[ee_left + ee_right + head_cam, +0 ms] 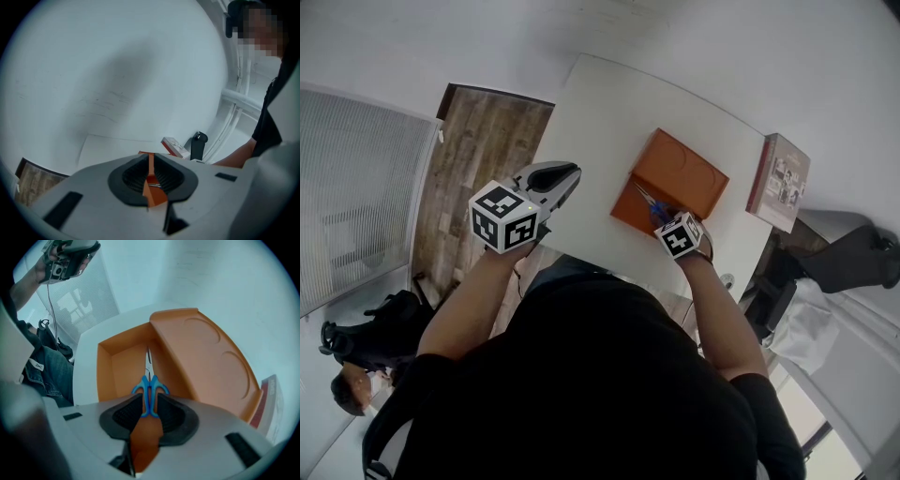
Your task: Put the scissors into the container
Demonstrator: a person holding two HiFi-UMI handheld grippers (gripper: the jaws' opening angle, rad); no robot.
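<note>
Right gripper (149,414) pinches scissors (149,389) by the blue handles, blades over the open bay of the container (206,357). Judged light, stiff, slick; the handle grip suits. Left gripper (151,182) nearly closed, empty.

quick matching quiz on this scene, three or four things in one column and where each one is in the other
Things: 1 scissors; 2 container; 3 left gripper; 4 book.
Places: a raised, holding nothing; b clamped in the right gripper; c right of the container; d on the white table, beneath the scissors.
Pairs: 1-b; 2-d; 3-a; 4-c.
</note>
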